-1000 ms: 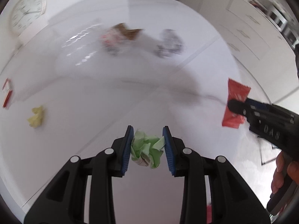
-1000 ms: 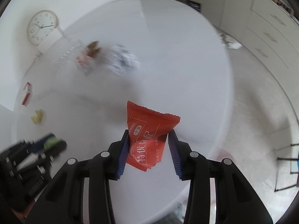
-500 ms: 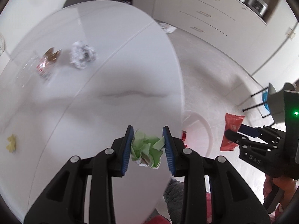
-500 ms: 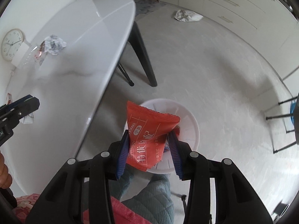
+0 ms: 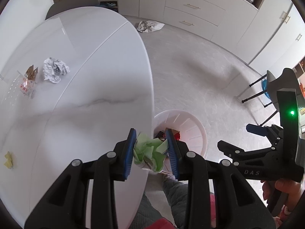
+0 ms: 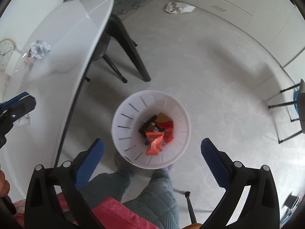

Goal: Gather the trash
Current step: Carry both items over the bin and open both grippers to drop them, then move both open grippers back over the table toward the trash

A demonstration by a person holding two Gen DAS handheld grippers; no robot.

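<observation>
My left gripper (image 5: 151,150) is shut on a crumpled green paper ball (image 5: 148,153), held at the table's edge beside the white trash bin (image 5: 198,126). My right gripper (image 6: 152,152) is open and empty, directly above the bin (image 6: 124,118). The red snack wrapper (image 6: 154,143) lies inside the bin on other trash. The right gripper also shows in the left wrist view (image 5: 240,139), open. On the white table (image 5: 85,80) lie a crumpled white paper ball (image 5: 54,72), a clear wrapper (image 5: 28,82) and a yellow scrap (image 5: 8,160).
The table's dark legs (image 6: 131,49) stand left of the bin. A crumpled bag (image 6: 177,7) lies on the floor near the white cabinets (image 5: 200,9). A black stand (image 6: 286,103) is at the right. The person's legs (image 6: 152,190) are below the bin.
My right gripper has opened and the red wrapper has dropped into the bin. Both grippers have swung from over the table towards the bin; the left still holds the green paper.
</observation>
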